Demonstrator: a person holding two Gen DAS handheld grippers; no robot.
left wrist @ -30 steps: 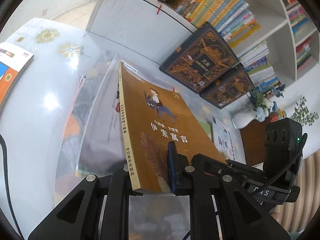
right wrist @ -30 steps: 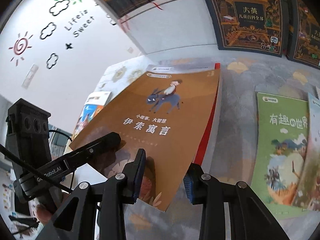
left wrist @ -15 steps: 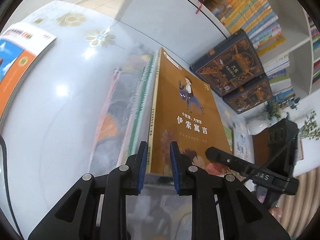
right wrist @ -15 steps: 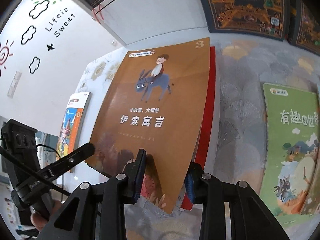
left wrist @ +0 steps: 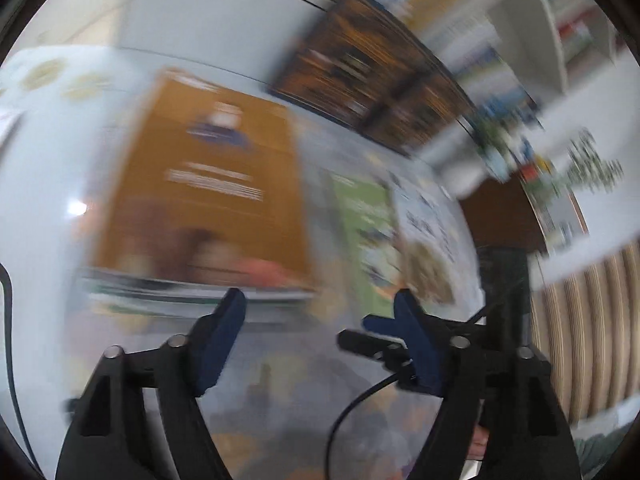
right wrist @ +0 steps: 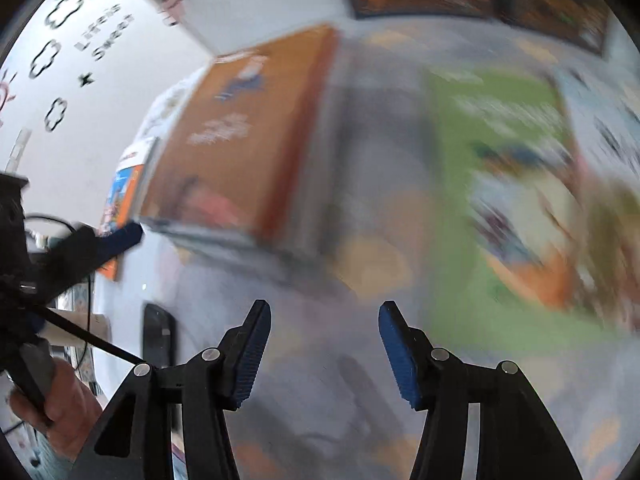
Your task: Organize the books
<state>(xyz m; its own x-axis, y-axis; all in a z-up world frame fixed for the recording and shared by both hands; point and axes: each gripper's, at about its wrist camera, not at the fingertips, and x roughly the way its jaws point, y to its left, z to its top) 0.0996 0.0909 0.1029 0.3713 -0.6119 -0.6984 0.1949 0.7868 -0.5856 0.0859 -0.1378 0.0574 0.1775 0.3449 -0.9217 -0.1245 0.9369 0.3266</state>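
Both views are smeared by motion. The brown book (left wrist: 208,184) lies flat on top of a stack at the left of the table (left wrist: 36,208); the right wrist view shows the brown book (right wrist: 248,136) too. My left gripper (left wrist: 320,300) sits just in front of the stack's near edge, its jaws opening with nothing between them. My right gripper (right wrist: 322,312) hangs over bare tabletop between the stack and a green book (right wrist: 512,168), jaws opening and empty. The green book (left wrist: 360,224) lies flat to the right of the stack.
Two dark ornate book boxes (left wrist: 372,76) lean on the white bookcase behind the table. A pale book (left wrist: 432,232) lies right of the green one. An orange and blue book (right wrist: 124,188) lies at the table's left edge. A hand (right wrist: 60,404) holds the left gripper's grip.
Both grippers have let go of the brown book, which now lies flat on the stack. Both have drawn back from it with jaws spread, and the views have swung right.
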